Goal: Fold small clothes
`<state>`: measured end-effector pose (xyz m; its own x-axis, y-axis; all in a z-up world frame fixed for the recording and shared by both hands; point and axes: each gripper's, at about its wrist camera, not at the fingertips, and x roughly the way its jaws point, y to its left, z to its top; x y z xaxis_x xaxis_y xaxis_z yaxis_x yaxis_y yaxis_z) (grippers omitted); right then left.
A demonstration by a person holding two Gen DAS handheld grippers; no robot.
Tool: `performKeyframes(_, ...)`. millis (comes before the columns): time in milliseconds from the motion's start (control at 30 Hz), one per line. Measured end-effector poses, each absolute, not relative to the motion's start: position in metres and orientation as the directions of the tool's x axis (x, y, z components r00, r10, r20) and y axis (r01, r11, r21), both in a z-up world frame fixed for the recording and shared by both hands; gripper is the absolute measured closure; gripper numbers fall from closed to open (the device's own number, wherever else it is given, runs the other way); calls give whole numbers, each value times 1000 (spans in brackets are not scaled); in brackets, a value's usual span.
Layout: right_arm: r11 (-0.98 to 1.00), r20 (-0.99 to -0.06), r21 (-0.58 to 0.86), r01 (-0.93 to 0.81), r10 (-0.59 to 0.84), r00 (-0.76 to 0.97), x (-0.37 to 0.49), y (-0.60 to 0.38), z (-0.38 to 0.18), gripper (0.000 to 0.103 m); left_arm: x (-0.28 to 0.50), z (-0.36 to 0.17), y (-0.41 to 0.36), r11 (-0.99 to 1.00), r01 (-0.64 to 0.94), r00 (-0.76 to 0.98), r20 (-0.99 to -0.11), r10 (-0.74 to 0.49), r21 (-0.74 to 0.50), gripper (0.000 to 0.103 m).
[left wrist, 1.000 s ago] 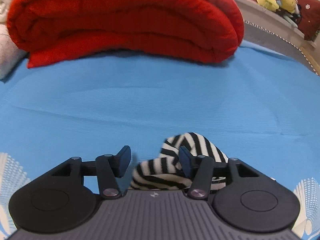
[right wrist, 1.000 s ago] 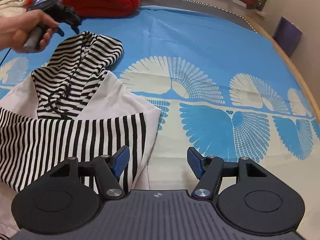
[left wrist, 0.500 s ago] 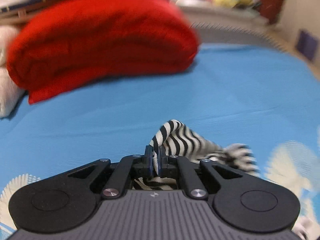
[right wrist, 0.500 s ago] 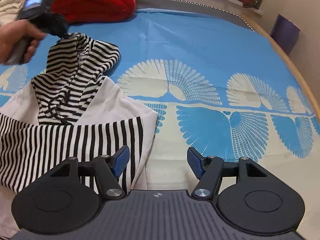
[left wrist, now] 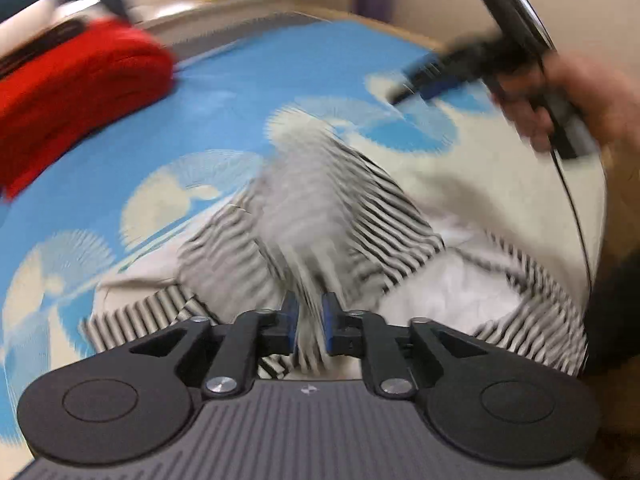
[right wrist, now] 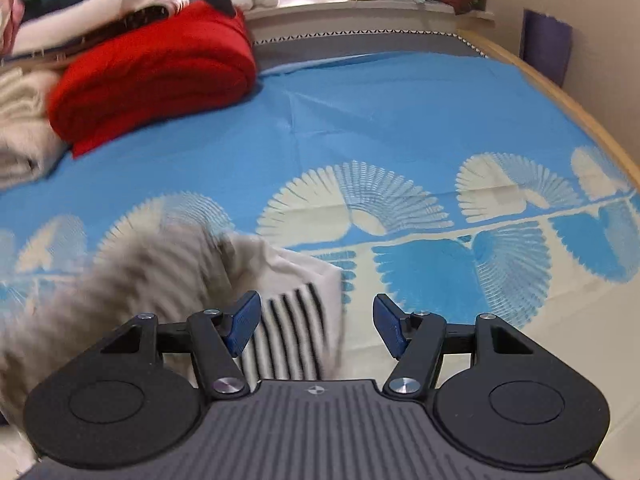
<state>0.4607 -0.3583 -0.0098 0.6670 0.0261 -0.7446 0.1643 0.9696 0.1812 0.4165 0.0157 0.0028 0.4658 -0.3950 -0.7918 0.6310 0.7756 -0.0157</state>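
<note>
**Left gripper carries the striped hood across the garment**

The left gripper (left wrist: 308,322) is clamped on a pinch of black-and-white striped fabric, apparently the hood (left wrist: 316,200) of a small striped hoodie (left wrist: 460,292) lying on the bed (left wrist: 248,92). From the pads the cloth runs away toward 12 o'clock, blurred, so its long axis points straight ahead of the gripper; I judge it is held this way to lay the hood over the body. The right gripper (right wrist: 316,326) hovers with jaws spread, holding nothing, just above the hoodie's striped corner, likely ready to pin or take it. A folded red blanket (right wrist: 156,76) sits at 10 o'clock.
</note>
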Motion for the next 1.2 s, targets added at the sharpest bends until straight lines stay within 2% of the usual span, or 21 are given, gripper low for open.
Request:
performKeyframes(33,965,-738,206,164,43,673,460,-358,-9,46,422,7,25,826,561,502,-770,-395,-58,73)
performKeyframes(100,948,-728,269,170,85,680,460,-358,-10,62,444,3,44,914,361,549,-749,-371,-188,73)
performKeyframes(167,920,-729,349,179,146,669,462,-361,-16,72,468,-13,51,941,206,557,-758,-340,-270,73)
performKeyframes(233,878,-743,430,210,212,635,467,-363,-28,71,490,-37,59,945,74,519,-797,-310,-319,73)
performKeyframes(333,858,-783,458,232,265,563,473,-354,-49,68,502,-84,69,930,-93,369,-880,-300,-356,73)
performKeyframes(400,856,-805,467,224,306,509,476,-343,-63,53,511,-106,70,916,-148,313,-896,-315,-374,73)
performKeyframes(467,858,-825,465,218,330,460,475,-329,-76,49,513,-122,72,902,-199,280,-904,-323,-384,73)
performKeyframes(567,886,-854,421,194,315,415,475,-314,-88,45,507,-135,71,885,-220,247,-901,-356,-410,73)
performKeyframes(633,906,-869,385,176,293,398,477,-306,-96,45,506,-140,65,894,-193,234,-904,-358,-404,68)
performKeyframes(733,917,-883,362,165,281,376,478,-298,-107,47,503,-144,61,898,-191,227,-908,-352,-396,69)
performKeyframes(767,919,-885,359,164,279,372,480,-298,-110,53,505,-144,61,900,-186,232,-908,-349,-393,73)
performKeyframes(800,919,-886,357,166,276,373,480,-296,-112,73,505,-142,59,904,-172,243,-907,-345,-390,98)
performKeyframes(833,919,-884,359,165,278,376,481,-294,-112,83,504,-137,58,908,-152,257,-903,-344,-390,102)
performKeyframes(867,916,-880,365,167,280,384,481,-295,-112,97,503,-128,58,911,-130,289,-894,-343,-392,103)
performKeyframes(900,908,-870,381,171,290,398,481,-296,-110,99,503,-115,60,913,-109,340,-878,-337,-393,103)
performKeyframes(967,845,-799,501,188,368,476,479,-306,-95,99,502,-79,71,898,-74,481,-804,-350,-434,103)
performKeyframes(1033,686,-606,713,147,496,622,473,-327,-71,100,494,-37,88,868,-20,642,-671,-370,-497,103)
performKeyframes(1100,550,-426,831,84,533,731,465,-348,-53,100,483,-10,102,864,22,738,-575,-353,-502,103)
performKeyframes(1133,526,-395,847,80,522,756,463,-358,-50,100,482,-9,106,867,18,737,-579,-349,-498,103)
performKeyframes(1167,534,-425,838,114,506,751,464,-365,-54,100,485,-18,109,876,-6,693,-634,-344,-481,103)
performKeyframes(1200,560,-496,809,178,489,717,467,-369,-64,99,489,-33,108,889,-34,610,-714,-343,-457,102)
